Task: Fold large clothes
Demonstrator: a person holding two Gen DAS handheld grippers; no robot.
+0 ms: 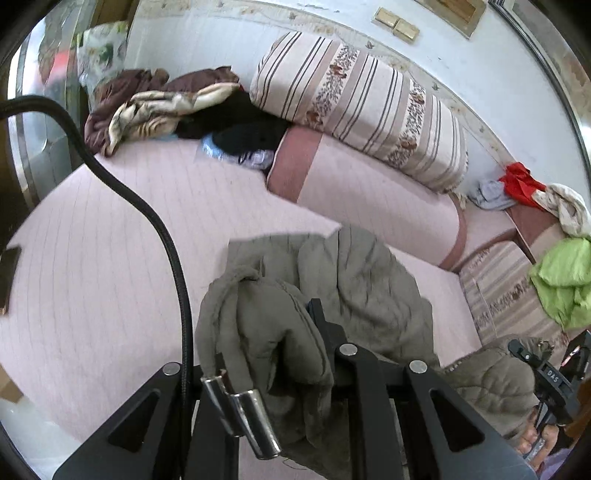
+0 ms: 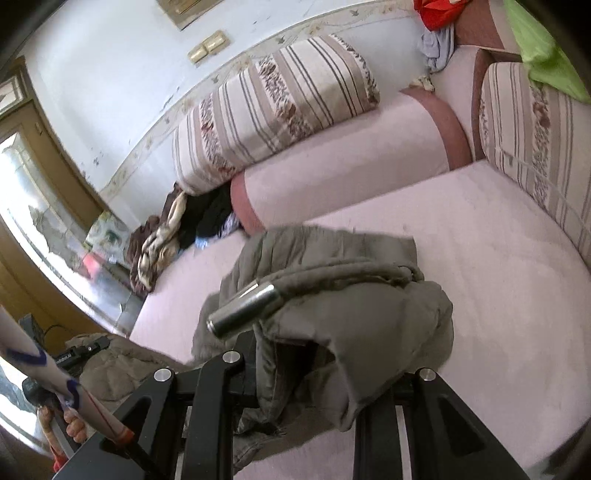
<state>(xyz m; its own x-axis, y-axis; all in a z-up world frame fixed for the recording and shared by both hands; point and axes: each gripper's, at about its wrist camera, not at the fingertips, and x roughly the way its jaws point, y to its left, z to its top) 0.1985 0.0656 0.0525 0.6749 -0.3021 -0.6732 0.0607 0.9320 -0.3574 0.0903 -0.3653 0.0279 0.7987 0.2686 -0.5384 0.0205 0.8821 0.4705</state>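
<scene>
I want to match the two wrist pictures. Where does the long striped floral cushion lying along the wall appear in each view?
Left wrist view: the long striped cushion lies in the upper middle to right, slanting down to the right, on top of the pink bolster.
Right wrist view: the long striped cushion lies in the upper middle, slanting up to the right.
Shared landmark: the two brass wall switches above the cushion.

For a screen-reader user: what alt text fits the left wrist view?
The left gripper is shut on a bunched grey-green quilted jacket, held over a pale pink mattress. Behind lie a striped bolster and heaped clothes.
</scene>
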